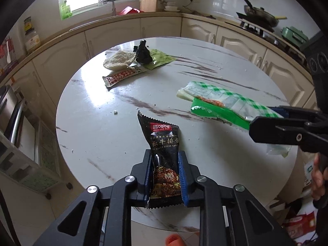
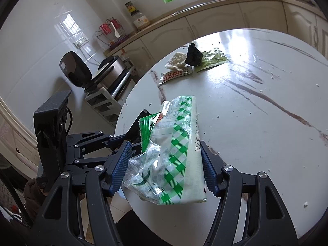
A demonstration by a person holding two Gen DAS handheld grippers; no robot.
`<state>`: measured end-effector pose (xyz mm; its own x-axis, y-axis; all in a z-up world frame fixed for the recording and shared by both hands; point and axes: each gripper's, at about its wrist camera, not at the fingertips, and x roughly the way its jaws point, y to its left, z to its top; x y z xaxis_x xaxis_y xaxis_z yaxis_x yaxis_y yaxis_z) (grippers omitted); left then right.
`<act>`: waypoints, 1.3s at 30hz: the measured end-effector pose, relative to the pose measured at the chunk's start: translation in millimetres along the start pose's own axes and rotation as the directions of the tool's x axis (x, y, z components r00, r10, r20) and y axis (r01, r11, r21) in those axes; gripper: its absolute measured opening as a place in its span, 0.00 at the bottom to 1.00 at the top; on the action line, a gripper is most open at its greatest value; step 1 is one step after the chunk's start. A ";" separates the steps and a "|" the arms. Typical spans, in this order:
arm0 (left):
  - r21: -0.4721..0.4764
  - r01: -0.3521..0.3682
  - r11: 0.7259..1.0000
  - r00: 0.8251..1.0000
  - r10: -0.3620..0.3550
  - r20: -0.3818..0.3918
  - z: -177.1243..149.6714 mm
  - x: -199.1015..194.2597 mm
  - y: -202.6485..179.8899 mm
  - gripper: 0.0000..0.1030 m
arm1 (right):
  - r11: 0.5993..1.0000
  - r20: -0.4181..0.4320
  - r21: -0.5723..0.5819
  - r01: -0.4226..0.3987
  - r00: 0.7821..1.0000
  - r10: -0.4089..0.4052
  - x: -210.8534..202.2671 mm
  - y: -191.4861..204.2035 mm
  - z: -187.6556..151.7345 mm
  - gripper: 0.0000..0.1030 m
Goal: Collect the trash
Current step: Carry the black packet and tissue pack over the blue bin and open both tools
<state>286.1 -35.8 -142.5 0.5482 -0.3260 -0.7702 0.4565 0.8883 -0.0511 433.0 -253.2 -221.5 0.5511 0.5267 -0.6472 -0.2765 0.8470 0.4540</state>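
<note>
Round marble table (image 1: 92, 135): left tool (image 1: 165, 160) pinches steak sauce packet (image 1: 164, 153) lengthwise; right tool (image 2: 166, 162) clamps green-check wrapper (image 2: 176, 149); remaining trash pile (image 1: 131, 61) upper centre.

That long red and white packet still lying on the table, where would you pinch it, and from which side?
Probably its near free end, coming from above. The red and white packet lies flat, long and thin; its far end sits against the white wad and black crumpled bag, while the near end has bare table around it.
</note>
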 end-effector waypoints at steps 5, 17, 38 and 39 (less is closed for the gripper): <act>-0.046 0.042 0.998 0.999 -0.040 0.037 -6.6 -4.8 0.9 0.12 | 1.000 0.005 -0.003 -0.001 1.000 0.001 1.1 2.4 0.0 0.60; -0.228 0.098 0.969 0.983 -0.058 0.173 -47.5 -61.0 55.3 0.12 | 0.995 -0.008 -0.097 -0.014 1.000 0.013 16.2 55.3 5.4 0.60; -0.694 -0.150 0.704 0.982 0.188 -0.021 -297.8 -114.9 296.5 0.13 | 0.924 -0.381 -0.269 -0.270 0.912 0.155 258.5 273.6 -71.3 0.60; -0.709 -0.157 0.688 0.982 0.184 -0.039 -306.2 -109.1 304.7 0.13 | 0.924 -0.405 -0.263 -0.278 0.901 0.156 272.2 276.8 -77.7 0.60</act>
<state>150.8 369.5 -268.8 0.5949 -0.1441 -0.7908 -0.2690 0.8913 -0.3649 445.3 130.2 -319.6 0.1346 0.6352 -0.7605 -0.6152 0.6552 0.4384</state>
